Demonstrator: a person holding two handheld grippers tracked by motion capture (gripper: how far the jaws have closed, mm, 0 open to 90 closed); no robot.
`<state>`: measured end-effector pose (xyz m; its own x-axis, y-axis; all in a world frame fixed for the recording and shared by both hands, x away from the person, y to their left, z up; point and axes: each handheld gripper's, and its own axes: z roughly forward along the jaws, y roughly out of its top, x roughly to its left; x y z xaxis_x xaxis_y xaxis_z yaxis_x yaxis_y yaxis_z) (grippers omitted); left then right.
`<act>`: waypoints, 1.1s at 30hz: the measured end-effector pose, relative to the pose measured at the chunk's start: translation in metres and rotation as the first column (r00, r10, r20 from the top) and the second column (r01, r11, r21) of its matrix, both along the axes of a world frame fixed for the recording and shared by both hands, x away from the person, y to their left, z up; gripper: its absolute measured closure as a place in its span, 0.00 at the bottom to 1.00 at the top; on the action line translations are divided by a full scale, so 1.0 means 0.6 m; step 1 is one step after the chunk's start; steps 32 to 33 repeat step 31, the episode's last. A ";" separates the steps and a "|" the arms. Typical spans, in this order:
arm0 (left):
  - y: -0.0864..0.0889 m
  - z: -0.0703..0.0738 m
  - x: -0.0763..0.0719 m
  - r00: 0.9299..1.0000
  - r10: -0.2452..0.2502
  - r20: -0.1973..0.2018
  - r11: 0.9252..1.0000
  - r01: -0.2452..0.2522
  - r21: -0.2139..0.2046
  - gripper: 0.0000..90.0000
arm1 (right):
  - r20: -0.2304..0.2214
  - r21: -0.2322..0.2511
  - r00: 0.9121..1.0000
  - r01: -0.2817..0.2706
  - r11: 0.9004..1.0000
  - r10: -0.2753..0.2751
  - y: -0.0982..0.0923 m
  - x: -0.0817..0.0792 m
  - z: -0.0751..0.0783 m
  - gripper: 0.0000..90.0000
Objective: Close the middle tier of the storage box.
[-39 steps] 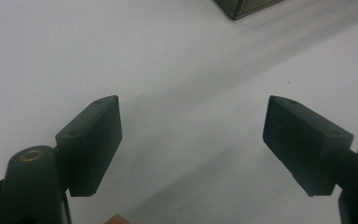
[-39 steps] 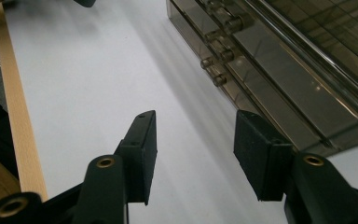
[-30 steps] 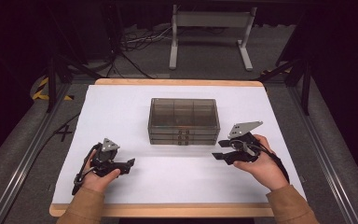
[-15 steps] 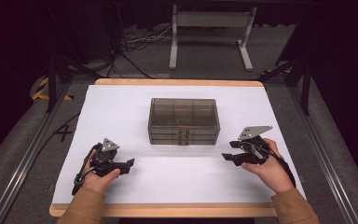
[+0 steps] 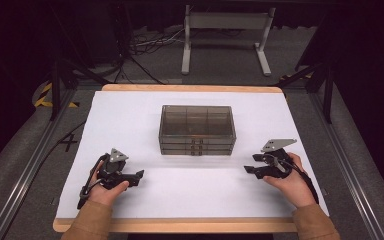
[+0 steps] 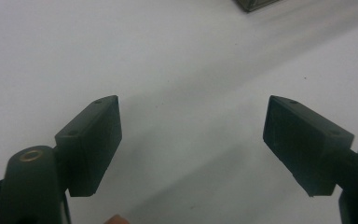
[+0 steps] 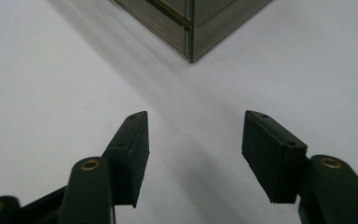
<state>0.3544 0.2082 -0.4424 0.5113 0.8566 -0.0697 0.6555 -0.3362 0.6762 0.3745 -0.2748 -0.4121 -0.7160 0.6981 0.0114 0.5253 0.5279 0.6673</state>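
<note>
A smoky, see-through drawer box [image 5: 197, 129] stands in the middle of the white table [image 5: 130, 115]; its corner shows in the right gripper view [image 7: 191, 23] and an edge in the left gripper view [image 6: 254, 3]. My left gripper [image 5: 139, 175] rests low at the front left, pointing right, open [image 6: 191, 135] with bare table between its jaws. At the front right, my right gripper [image 5: 248, 169] points left toward the box's near right corner. It stands apart from the box. Its jaws [image 7: 193, 140] have just been opening and hold nothing.
The table's wooden front edge [image 5: 190, 224] runs just behind both hands. Metal rails flank the table at left [image 5: 30, 165] and right [image 5: 350, 170]. A white metal stand [image 5: 225, 35] and cables [image 5: 150, 45] lie on the floor beyond the far edge.
My right gripper has drawn away from the box, to the right and down toward the table, with its jaws a little wider. The left gripper has stayed put.
</note>
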 end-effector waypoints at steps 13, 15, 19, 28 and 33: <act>0.001 -0.004 0.002 1.000 0.007 0.005 1.000 -0.007 0.017 0.22 | 0.010 -0.026 0.999 0.047 0.999 -0.047 -0.008 0.001 -0.036 0.46; 0.000 -0.005 0.002 1.000 0.005 0.005 1.000 -0.005 0.022 0.22 | 0.022 -0.030 0.999 0.049 0.998 -0.048 -0.007 0.000 -0.039 0.46; -0.001 -0.006 0.003 1.000 0.001 0.007 1.000 -0.002 0.026 0.22 | 0.054 -0.030 0.996 0.067 0.997 -0.065 -0.005 -0.002 -0.044 0.39; -0.002 -0.006 0.003 1.000 0.000 0.006 1.000 0.000 0.031 0.22 | 0.090 0.028 0.993 0.072 0.997 -0.074 -0.011 -0.004 -0.061 0.18; -0.001 -0.006 0.003 1.000 0.000 0.007 1.000 0.000 0.032 0.22 | 0.094 0.020 0.993 0.074 0.997 -0.075 -0.010 -0.004 -0.061 0.15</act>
